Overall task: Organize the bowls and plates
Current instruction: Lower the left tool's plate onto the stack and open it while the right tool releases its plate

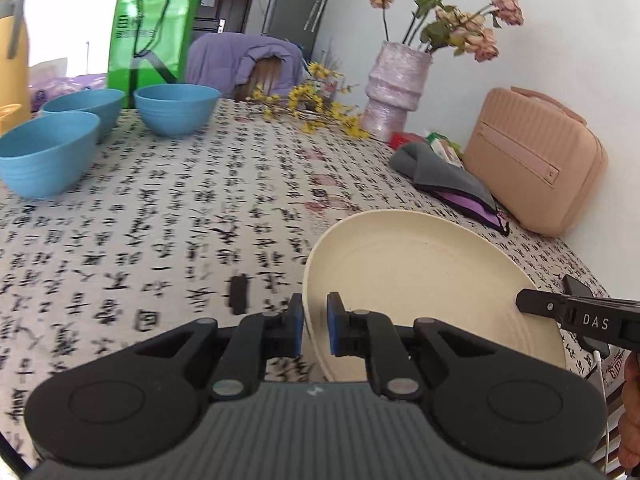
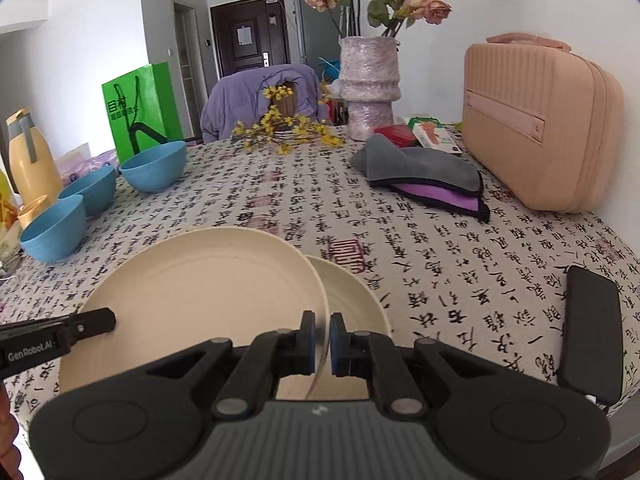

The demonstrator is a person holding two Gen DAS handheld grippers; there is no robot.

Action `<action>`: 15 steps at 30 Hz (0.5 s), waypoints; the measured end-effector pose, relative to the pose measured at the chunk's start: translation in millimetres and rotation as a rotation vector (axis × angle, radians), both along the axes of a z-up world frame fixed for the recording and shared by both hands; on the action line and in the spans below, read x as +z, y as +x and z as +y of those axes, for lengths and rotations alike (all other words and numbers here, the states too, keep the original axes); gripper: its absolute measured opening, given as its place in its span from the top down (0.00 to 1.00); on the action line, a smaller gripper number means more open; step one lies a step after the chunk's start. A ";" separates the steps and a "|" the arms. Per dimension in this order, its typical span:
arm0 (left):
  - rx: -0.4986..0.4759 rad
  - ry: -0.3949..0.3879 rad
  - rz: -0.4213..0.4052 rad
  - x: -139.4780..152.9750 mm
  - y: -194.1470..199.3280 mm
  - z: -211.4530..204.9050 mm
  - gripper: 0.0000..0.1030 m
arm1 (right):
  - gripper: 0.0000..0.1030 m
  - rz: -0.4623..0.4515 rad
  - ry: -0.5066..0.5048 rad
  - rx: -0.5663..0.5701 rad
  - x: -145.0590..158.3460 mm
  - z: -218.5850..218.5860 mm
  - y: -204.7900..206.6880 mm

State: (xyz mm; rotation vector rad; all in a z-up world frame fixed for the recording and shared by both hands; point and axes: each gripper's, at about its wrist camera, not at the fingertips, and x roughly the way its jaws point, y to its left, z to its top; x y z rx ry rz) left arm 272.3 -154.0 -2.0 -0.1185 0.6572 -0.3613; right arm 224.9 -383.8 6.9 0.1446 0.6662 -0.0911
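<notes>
Calligraphy-printed cloth covers the desk (image 2: 440, 240), and on it, going down in size, sit a pink case (image 2: 536, 128) at 2 o'clock in the right wrist view, a green bag (image 2: 140, 108) at 10 o'clock, a mauve vase (image 2: 370, 84) of dried roses at 12 o'clock, then the task's own ware. Cream plates come first: the upper plate (image 2: 200, 300) is raised and tilted, its right rim overlapping a second plate (image 2: 352, 304) that lies flat on the cloth just beyond it toward 1 o'clock. Three blue bowls (image 2: 154, 168) stand apart from one another at the far left edge, about 9 to 10 o'clock, well away from the plates. The right gripper (image 2: 323, 344) has its fingers narrowed on the upper plate's right rim, the edge running between the blue pads. The left gripper (image 1: 315, 326) likewise pinches the same plate's left rim; in its own view the disc spreads toward 2 o'clock. So the plate hangs between both hands, and the lower plate lies nearer the right one. Stacking, I judge, turns on sliding the held plate rightward until it is centred over the lower one.
</notes>
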 end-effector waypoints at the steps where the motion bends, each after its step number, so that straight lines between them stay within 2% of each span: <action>1: -0.005 0.003 0.001 -1.3 2.0 -6.1 0.89 | 0.93 0.008 -0.006 -0.004 -1.9 -5.7 2.7; 6: -0.035 0.048 -0.030 -5.5 3.0 -26.3 0.89 | 0.92 0.034 -0.021 -0.016 -9.2 -27.5 11.6; 12: -0.045 0.077 -0.067 -3.3 1.1 -27.5 0.87 | 0.92 0.043 -0.020 -0.009 -15.7 -32.2 13.6; 15: -0.051 0.076 -0.077 -0.3 -0.6 -26.6 0.87 | 0.90 0.039 -0.081 0.004 -18.9 -22.1 13.0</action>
